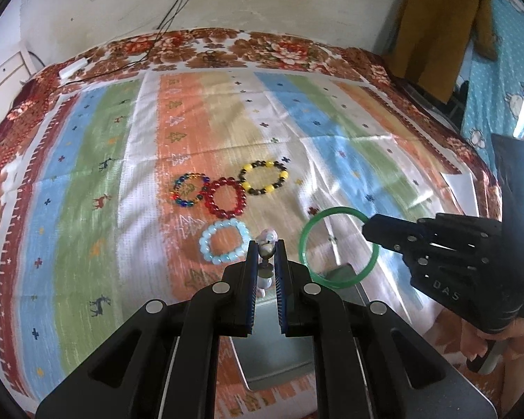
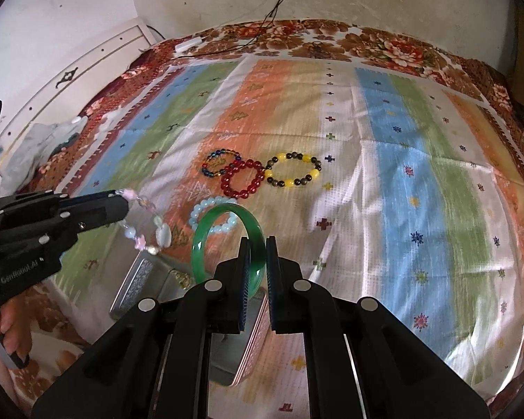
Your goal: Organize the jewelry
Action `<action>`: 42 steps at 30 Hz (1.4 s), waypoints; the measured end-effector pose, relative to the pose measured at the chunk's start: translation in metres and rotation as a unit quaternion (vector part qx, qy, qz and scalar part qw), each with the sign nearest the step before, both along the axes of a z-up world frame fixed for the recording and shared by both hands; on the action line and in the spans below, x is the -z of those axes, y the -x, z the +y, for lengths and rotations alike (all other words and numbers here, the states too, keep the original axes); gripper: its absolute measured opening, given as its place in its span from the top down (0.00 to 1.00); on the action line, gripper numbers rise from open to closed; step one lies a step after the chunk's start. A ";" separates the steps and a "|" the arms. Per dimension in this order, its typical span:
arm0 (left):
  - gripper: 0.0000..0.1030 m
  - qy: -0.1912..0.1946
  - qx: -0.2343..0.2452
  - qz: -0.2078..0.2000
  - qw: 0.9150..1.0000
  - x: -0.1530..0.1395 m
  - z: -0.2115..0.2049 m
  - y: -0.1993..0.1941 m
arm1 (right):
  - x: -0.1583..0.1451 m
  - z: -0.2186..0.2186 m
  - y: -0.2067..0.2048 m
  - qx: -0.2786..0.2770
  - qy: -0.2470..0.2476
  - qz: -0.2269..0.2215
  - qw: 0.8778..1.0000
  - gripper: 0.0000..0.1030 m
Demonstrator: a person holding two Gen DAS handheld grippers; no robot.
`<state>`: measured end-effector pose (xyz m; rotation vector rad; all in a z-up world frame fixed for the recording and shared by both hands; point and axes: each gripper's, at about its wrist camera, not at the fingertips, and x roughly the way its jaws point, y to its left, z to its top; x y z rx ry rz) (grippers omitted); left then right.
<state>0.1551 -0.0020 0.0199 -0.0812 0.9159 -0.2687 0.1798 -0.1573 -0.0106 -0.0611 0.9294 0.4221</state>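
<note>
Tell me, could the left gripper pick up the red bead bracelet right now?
Probably not yet: the left gripper is shut on the pastel bracelet. The red bead bracelet lies uncovered ahead.

A cloth point(image 2: 384, 174) striped blue, green, white and orange, with a red-brown floral border, bears a red bead bracelet point(image 2: 242, 178), a yellow-and-dark one point(image 2: 293, 170) to its right, a multicoloured one point(image 2: 218, 163) to its left, a pale blue one point(image 1: 224, 241) nearer; the bangle point(image 2: 227, 241) is green
</note>
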 end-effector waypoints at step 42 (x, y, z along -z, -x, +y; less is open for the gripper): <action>0.54 -0.045 -0.058 0.009 0.997 0.021 0.024 0.013 | 0.015 -0.007 0.019 -0.002 0.003 0.009 1.000 0.45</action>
